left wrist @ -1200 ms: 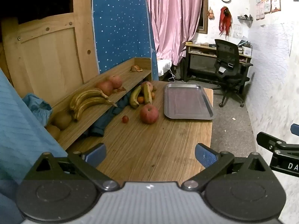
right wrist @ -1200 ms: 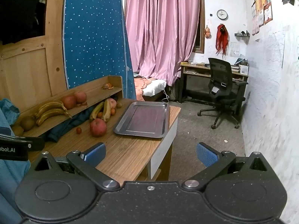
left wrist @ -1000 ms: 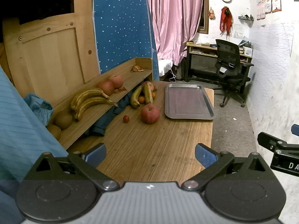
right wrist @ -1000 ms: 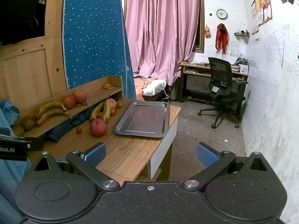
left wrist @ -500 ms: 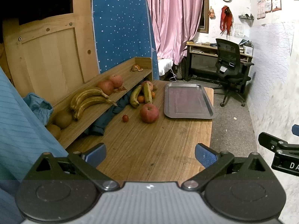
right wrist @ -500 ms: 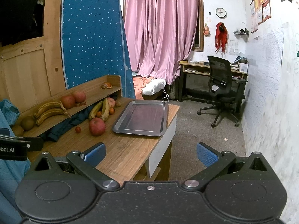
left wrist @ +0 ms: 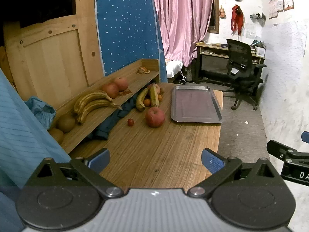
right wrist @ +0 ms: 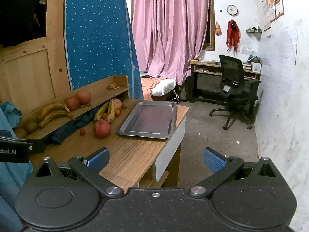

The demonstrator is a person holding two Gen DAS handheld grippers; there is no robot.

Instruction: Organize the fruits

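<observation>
A big red apple [left wrist: 154, 117] [right wrist: 102, 128] lies on the wooden table [left wrist: 154, 154], a small red tomato [left wrist: 130, 122] just left of it. Behind them sit two bananas [left wrist: 146, 97] with small oranges and another apple. An empty steel tray [left wrist: 195, 104] [right wrist: 148, 120] rests at the table's far right. On the shelf [left wrist: 108, 112] lie a banana bunch [left wrist: 92, 103], two apples [left wrist: 115, 87] and brown round fruits [left wrist: 65, 122]. My left gripper [left wrist: 154, 159] is open over the near table, far from the fruit. My right gripper [right wrist: 155, 159] is open over the table's right edge.
A blue garment [left wrist: 112, 119] is stuffed under the shelf. Blue striped cloth [left wrist: 21, 135] fills the left. Beyond the table are a grey floor, an office chair [right wrist: 235, 90], a desk, pink curtains and a white wall close on the right.
Both views have shifted only slightly; the right gripper's view has drifted a little so the table sits further left. Nothing has been picked up or moved.
</observation>
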